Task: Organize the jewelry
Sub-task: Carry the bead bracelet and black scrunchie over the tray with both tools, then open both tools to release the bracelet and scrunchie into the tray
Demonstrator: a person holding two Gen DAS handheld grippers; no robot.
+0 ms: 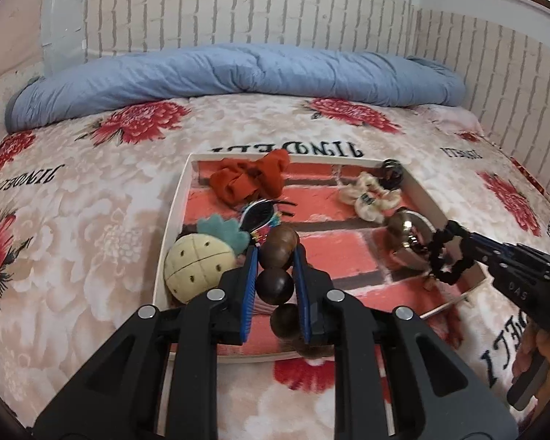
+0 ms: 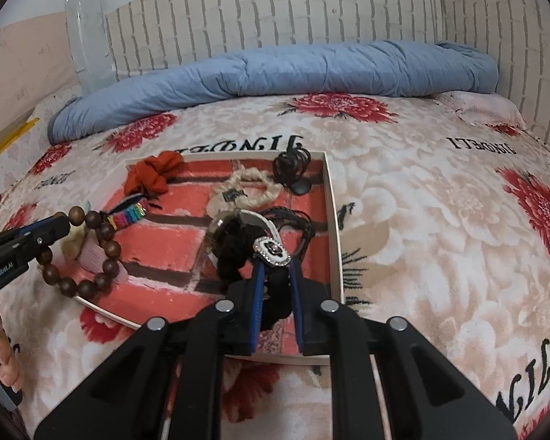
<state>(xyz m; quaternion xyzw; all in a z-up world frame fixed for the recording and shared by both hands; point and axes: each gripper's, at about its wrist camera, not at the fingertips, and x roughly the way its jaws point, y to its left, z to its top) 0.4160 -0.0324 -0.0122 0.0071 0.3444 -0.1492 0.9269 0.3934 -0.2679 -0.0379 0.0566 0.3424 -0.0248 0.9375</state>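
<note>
Setting: white-brick wallpaper behind a bed (image 1: 91, 168) spread with a cream blanket of red flowers and black lettering; a rolled blue quilt (image 1: 238, 69) lies along the far edge.
Left tongs (image 1: 277, 256): pressed on a string of dark brown wooden beads (image 1: 277, 245); in the left wrist view only three beads show between the blue pads, the rest cut off below. The right wrist view shows the whole loop hanging over the tray's near left corner.
Right tongs (image 2: 277, 269): pinching a black frilled hair tie with a rhinestone oval charm (image 2: 271, 251); its lower part is hidden between the pads.
Tray: shallow white-rimmed box with a red brick-print floor (image 1: 172, 220), lying on the bed.
Near in tray: cream felt pineapple with a teal crown (image 1: 198, 260), partly behind the left finger; shiny metal round piece (image 1: 409, 236), hard to identify.
Middle: rainbow-striped band with black cords (image 2: 128, 216), blurred.
Far: rust-orange fabric scrunchie (image 1: 249, 179), cream fluffy scrunchie (image 2: 244, 189), black coiled hair ties (image 2: 291, 167) in the far right corner.
Person: fingers (image 2: 3, 344) at the frame edge, mostly cropped.
</note>
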